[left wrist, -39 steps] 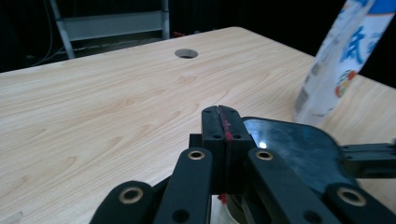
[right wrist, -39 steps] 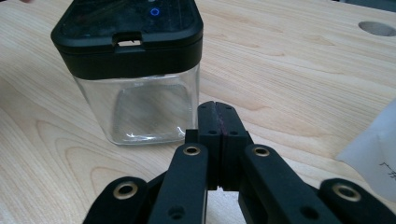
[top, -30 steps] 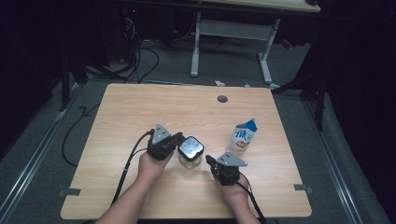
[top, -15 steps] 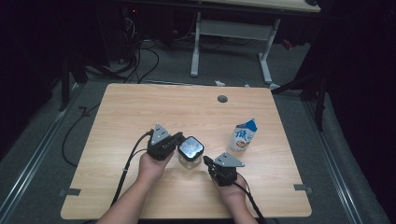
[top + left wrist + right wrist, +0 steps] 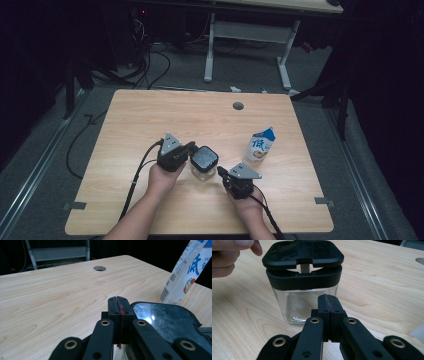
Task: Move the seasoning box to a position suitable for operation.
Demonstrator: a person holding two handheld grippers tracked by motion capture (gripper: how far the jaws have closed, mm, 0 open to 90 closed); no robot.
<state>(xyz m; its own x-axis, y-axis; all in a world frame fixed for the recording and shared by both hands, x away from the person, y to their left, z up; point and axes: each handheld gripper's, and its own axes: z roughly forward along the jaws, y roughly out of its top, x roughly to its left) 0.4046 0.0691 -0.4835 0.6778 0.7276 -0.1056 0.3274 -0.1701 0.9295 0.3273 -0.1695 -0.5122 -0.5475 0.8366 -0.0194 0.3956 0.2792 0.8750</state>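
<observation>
Both pairs of jaws are pressed fully together with nothing between them, as each gripper view shows along its own black fingers. On the near half of the table (image 5: 130, 130), the left gripper (image 5: 190, 148) sits just beside the left edge of the jar (image 5: 203, 165), a clear square container with a black hinged lid (image 5: 303, 253), while the right gripper (image 5: 221, 171) points at the jar's lower right side from close by; in the right gripper view its tips aim at the glass wall (image 5: 294, 305) below the black collar. The lid looks slightly raised at its front, with a pale tab visible in the gap. The step in hand appears to be working this lid, so it would go best if one gripper opened and clasped the glass body low down to steady it, while the other caught the lid's lip squarely and lifted slowly, since smooth glass may slide on the wood. Farther right stands a blue and white milk carton (image 5: 260, 144), well clear of both hands, and beyond it a round cable hole (image 5: 238, 106) marks the table's far side.
</observation>
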